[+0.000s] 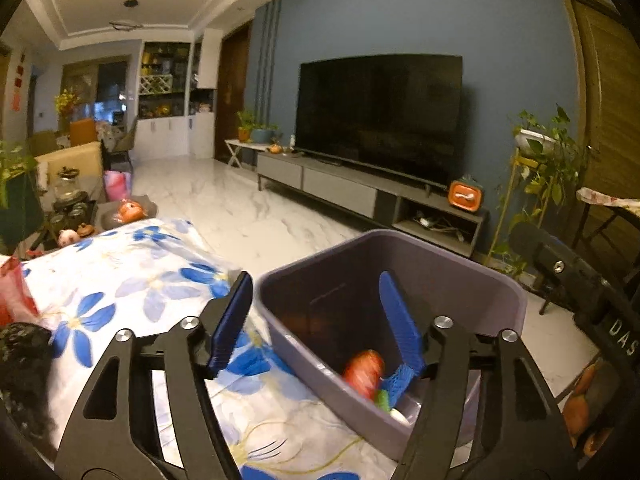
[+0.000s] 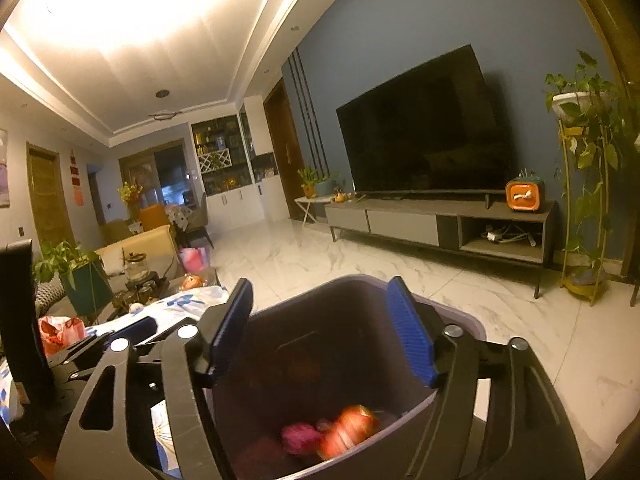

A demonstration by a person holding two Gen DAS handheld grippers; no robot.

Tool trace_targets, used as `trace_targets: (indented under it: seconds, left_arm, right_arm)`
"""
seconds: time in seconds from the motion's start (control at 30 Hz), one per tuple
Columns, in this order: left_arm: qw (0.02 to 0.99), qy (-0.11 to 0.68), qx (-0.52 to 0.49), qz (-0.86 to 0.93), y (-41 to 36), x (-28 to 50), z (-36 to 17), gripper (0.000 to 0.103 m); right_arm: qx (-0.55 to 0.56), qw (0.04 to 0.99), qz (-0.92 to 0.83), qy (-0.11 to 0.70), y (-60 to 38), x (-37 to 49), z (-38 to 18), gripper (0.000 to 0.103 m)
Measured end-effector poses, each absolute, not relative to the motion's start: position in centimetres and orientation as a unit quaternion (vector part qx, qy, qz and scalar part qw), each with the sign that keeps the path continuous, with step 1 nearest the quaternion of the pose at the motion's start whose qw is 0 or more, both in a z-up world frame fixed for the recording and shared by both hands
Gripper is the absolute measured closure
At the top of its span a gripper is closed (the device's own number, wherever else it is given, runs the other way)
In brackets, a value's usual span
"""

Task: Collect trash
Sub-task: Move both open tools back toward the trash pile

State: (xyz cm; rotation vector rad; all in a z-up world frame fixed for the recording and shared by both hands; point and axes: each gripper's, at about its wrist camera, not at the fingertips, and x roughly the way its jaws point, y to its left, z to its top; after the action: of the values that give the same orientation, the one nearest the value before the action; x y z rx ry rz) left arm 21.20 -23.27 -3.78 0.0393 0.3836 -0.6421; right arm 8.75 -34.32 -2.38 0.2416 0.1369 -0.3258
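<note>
The right gripper [image 2: 320, 320] hung over a purple bin [image 2: 460, 320], its blue-padded jaws spread wide with nothing between them. Down in the bin lay a blurred orange-red wrapper [image 2: 352, 426] and, just beside it to the left, a crumpled pink piece [image 2: 300, 438]. To the left, the other gripper [image 2: 120, 334] showed partly above a cloth with blue flowers [image 2: 188, 300], near a red-and-pink bag [image 2: 60, 332]. Beyond stretched a white marble floor [image 2: 360, 264], a dark television [image 2: 428, 136] against a blue wall, a low grey cabinet [image 2: 404, 220] carrying a small orange box [image 2: 524, 196], and a trailing plant on a tall stand [image 2: 588, 152] at the right
</note>
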Motion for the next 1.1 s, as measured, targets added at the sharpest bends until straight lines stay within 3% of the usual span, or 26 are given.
trace_targets:
  seconds: [0.13,0.33,1.1]
  left_arm:
    - [0.945,0.172,0.01,-0.279,-20.6,19.4,-3.6,0.027]
    - [0.966,0.158,0.002,-0.205,-15.8,16.9,-3.8,0.024]
    - [0.981,0.165,-0.051,0.087,8.8,11.9,-5.4,0.023]
  right_arm:
    - [0.109,0.98,-0.157,0.061,-33.1,8.0,-2.3,0.023]
    - [0.095,0.984,-0.135,0.06,-30.6,7.3,-2.2,0.019]
    - [0.046,0.992,0.035,0.111,-13.8,11.4,-3.8,0.018]
